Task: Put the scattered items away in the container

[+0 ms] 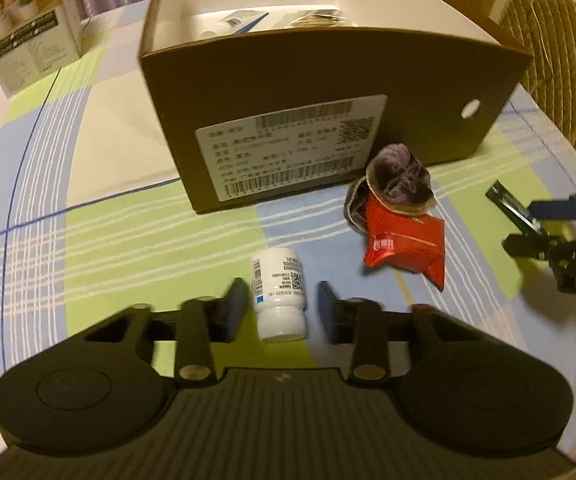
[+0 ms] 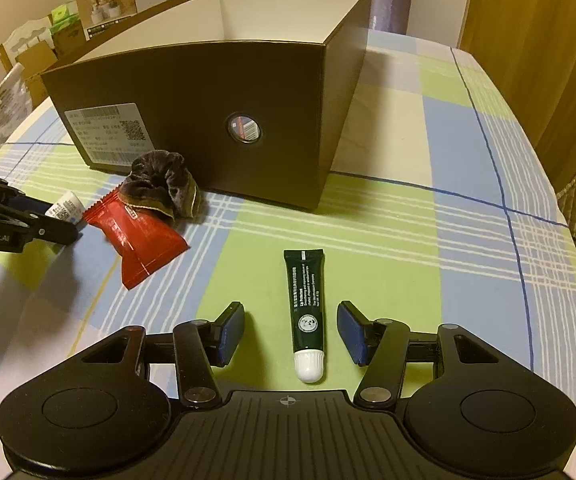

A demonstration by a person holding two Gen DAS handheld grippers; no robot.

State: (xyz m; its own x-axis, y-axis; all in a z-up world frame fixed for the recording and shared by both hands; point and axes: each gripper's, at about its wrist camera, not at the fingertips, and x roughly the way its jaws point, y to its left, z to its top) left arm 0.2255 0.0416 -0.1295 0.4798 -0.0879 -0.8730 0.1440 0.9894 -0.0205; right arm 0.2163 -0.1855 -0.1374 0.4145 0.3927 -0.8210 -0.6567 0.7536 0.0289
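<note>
**Both tools spread wide, each straddling its own item before the brown box**

In the left wrist view the left tool [image 1: 282, 312] has its blue pads apart on either side of a white pill bottle [image 1: 278, 300], which lies on its side on the table [image 1: 100, 216], cap toward the camera; neither pad touches it. This view alone looks down over the near rim of the brown box [image 1: 328, 120], where a few items lie inside, too blurred to name. The right wrist view shows none of that interior, only white inner walls, though a printed label shows through the round hole in the box's front.

The right tool [image 2: 290, 330] is likewise open around a dark green tube [image 2: 306, 312], lying flat with its white cap nearest the camera and clear of both pads.

Between the two tools, a red snack packet [image 2: 136, 240] lies on the checked cloth, with a dark velvet scrunchie [image 2: 160, 190] partly on top of it and close to the box's front wall. Small cartons [image 2: 112, 0] stand beyond the box, and a quilted chair back [image 1: 556, 48] rises behind the table.
</note>
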